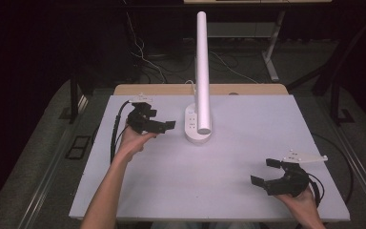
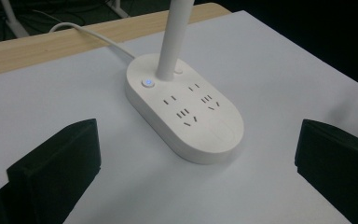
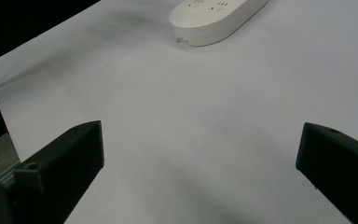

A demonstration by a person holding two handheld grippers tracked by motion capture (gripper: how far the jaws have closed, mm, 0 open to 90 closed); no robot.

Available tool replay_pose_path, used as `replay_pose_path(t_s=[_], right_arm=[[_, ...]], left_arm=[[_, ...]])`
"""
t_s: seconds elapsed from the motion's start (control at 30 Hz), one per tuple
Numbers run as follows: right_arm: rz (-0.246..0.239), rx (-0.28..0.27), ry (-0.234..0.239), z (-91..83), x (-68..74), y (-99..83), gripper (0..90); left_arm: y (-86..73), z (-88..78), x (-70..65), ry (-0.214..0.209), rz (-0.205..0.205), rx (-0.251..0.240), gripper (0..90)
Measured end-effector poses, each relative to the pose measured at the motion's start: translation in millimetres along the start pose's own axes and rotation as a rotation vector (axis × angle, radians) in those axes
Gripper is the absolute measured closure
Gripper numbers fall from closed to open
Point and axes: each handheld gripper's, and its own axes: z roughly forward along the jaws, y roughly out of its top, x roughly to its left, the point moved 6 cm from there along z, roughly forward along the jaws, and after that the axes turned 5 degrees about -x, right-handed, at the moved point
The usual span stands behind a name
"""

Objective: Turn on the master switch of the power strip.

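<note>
A white desk lamp stands at the middle back of the white table top (image 1: 228, 191). Its oval base (image 1: 198, 128) carries several sockets, and its tube-shaped arm (image 1: 201, 67) rises toward the camera. My left gripper (image 1: 161, 120) is held just left of the base, pointing at it, open with nothing between its fingers. In the left gripper view the base (image 2: 186, 112) lies ahead of the open left gripper (image 2: 196, 154), apart from both fingers, and a button (image 2: 148, 83) glows blue. My right gripper (image 1: 265, 172) hovers open and empty at the front right. The right gripper (image 3: 200, 140) looks over bare table toward the base (image 3: 216, 16).
The lamp's white cable (image 2: 93, 37) runs off the back over a wooden desk edge (image 1: 171, 89). Black cables trail from both grippers. Beyond the table are a dark floor, loose wires and table legs (image 1: 271, 57).
</note>
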Motion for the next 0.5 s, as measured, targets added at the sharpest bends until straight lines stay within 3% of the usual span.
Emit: replay_pose_path(t_s=[0.5], right_arm=[[0.000, 0.005, 0.000, 0.8, 0.5, -0.2, 0.3]], left_arm=[[-33.3, -27.5, -17.3, -0.036, -0.018, -0.031, 0.0]])
